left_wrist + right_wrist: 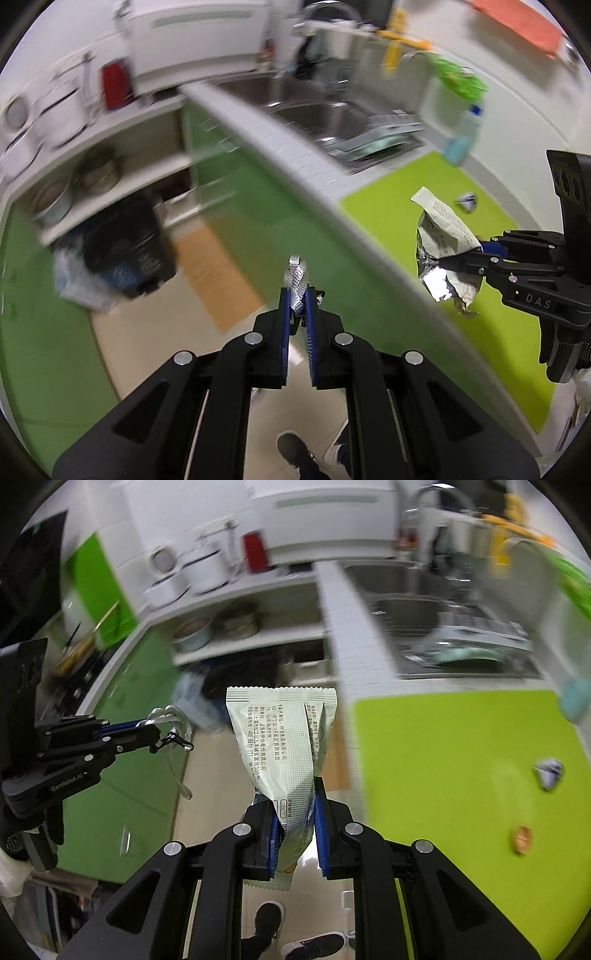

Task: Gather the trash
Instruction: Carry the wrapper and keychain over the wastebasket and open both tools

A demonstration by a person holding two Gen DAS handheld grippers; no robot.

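Trash is clamped in both grippers. The left gripper [298,291] has its blue pads closed on a thin crinkled plastic strip [295,280], which sticks up past the fingertips; from the right wrist view the same strip [173,720] loops out clear and curly ahead of that gripper [162,734]. The right gripper [295,805] is pinched tight on a pale printed snack wrapper [284,738], whose flat sealed end stands up above the fingertips while its lower end hangs down between the fingers. In the left wrist view that wrapper [443,243] shows its silver inner side, crumpled, just ahead of the right gripper [476,254].

To the right of the right gripper lies the counter [461,757], covered with a bright green mat. On it, well apart from the gripper, lie a small crumpled white and blue scrap [549,771] and, nearer, a small round brown piece [521,838]. Beyond the mat sits a steel sink [424,613], blurred. Below both grippers is the floor, with the person's dark shoes [269,919] showing. Ahead, open shelves hold pots [236,622], blurred.
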